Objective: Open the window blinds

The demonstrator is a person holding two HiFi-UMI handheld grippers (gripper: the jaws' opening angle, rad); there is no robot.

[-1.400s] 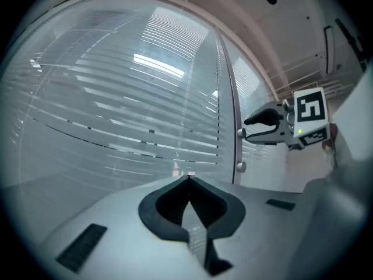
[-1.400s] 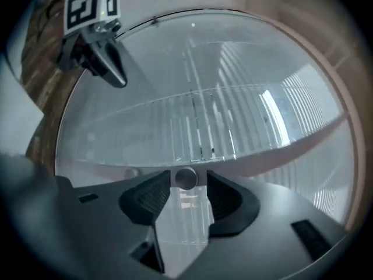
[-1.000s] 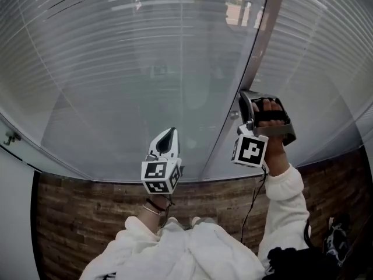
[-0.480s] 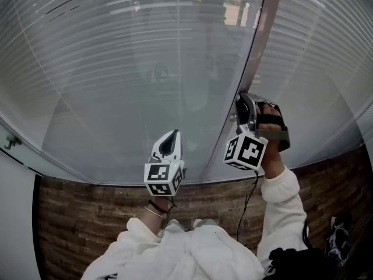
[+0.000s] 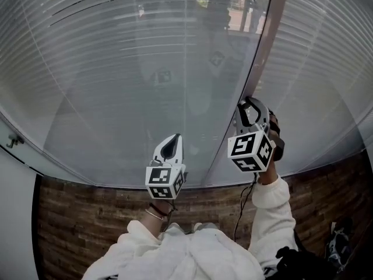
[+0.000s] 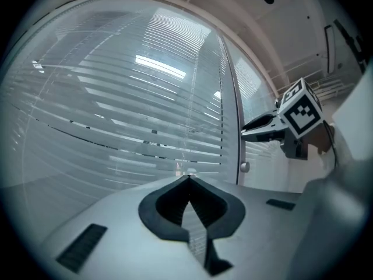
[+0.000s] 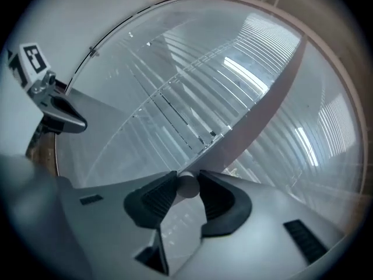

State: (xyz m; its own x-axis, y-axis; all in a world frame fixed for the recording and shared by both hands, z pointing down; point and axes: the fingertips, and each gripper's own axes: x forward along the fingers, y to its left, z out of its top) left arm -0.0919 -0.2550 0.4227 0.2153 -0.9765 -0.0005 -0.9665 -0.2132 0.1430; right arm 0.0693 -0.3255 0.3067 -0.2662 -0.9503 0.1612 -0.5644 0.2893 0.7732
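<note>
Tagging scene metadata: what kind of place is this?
Likely an office or meeting room: a glass partition with slatted blinds behind the pane, a metal frame post carrying a small knob, and wood-look flooring.

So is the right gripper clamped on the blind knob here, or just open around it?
Shut on it: the right gripper has both pads pressed on the small round knob, no gap visible.

Pale grey blinds (image 5: 116, 69), brown brick wall (image 5: 87, 214), white sleeve (image 5: 271, 206)
</note>
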